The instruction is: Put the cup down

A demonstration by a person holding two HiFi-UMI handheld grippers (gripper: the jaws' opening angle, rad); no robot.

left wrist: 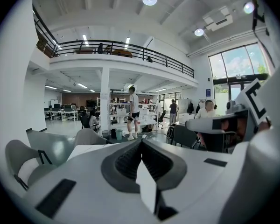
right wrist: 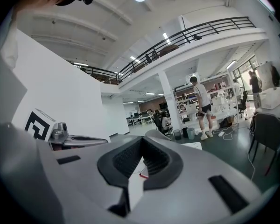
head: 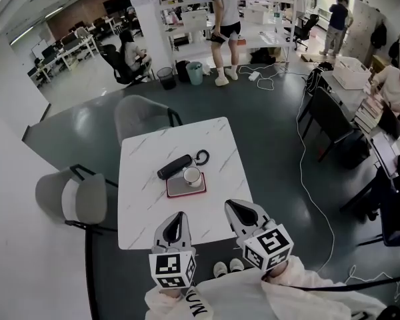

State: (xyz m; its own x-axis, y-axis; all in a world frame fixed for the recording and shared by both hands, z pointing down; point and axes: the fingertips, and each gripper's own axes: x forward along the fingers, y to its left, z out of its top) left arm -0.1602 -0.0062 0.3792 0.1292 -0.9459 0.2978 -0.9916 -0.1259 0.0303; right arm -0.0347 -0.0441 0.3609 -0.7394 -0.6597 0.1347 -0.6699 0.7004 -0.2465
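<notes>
an open-plan office with a railed mezzanine, a dark floor and people at distant desks surrounds a small white marbled counter (head: pixel 140 205) seen from steeply above. the cup (head: pixel 192 176), white and upright, stands on a red-edged pad (head: pixel 177 191) near the middle of the counter, handle side hard to make out at this size. nothing grips it, so by the look of things it is already set down and the pad serves as its resting place. just behind it, touching or nearly touching the pad's far edge, lies a black cylinder (head: pixel 175 167) on its side with a dark ring (head: pixel 202 157) at its right end. two grey chairs (head: pixel 72 195) flank the counter's left and far sides.

the left tongs (head: pixel 180 215) and the right tongs (head: pixel 232 205) hang side by side over the counter's near edge, well apart from the cup. each is pressed together with nothing between the tips, as both gripper views confirm, a pose that reads as hands drawn clear of a finished placement. judged from this layout, the task looks complete or close to it.
</notes>
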